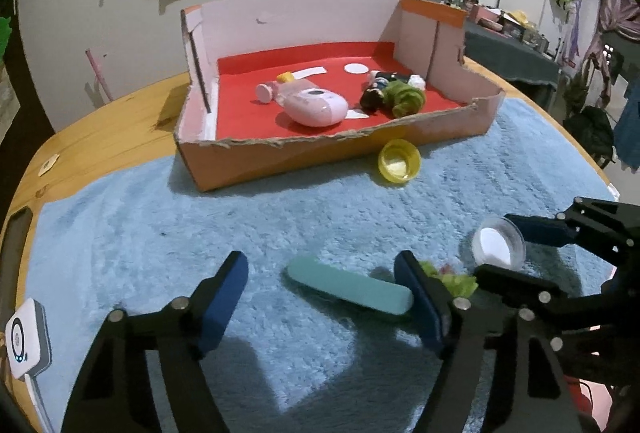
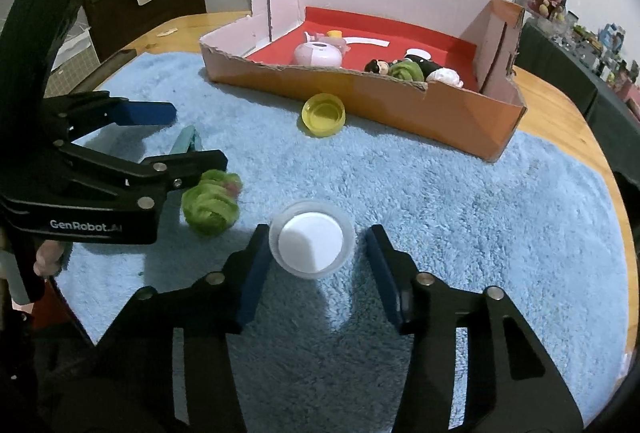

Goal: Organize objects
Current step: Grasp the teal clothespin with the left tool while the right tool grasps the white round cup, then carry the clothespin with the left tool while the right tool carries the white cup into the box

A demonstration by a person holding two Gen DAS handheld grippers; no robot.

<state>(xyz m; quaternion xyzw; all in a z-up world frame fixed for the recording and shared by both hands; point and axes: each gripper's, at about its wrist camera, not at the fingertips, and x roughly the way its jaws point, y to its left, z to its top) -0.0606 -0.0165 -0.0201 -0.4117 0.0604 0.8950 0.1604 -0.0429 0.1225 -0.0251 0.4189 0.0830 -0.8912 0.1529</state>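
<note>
Left wrist view: your left tongs (image 1: 320, 289) stand wide around the teal bar (image 1: 350, 289), its right end touching one pad; the box (image 1: 320, 149) sits at 12 o'clock.

Right wrist view: your right tongs (image 2: 316, 265) flank the white lid (image 2: 311, 244), narrower, not clamped; yellow cap (image 2: 323, 114) at 12.

Blue fluffy towel (image 2: 440, 201) underneath, teal bar (image 1: 350, 291) near left, white-lidded clear tub (image 2: 311, 244) near right, yellow cap (image 1: 399, 161) by the orange box (image 1: 320, 153), red floor inside, pink gadget (image 1: 316, 107) there
</note>
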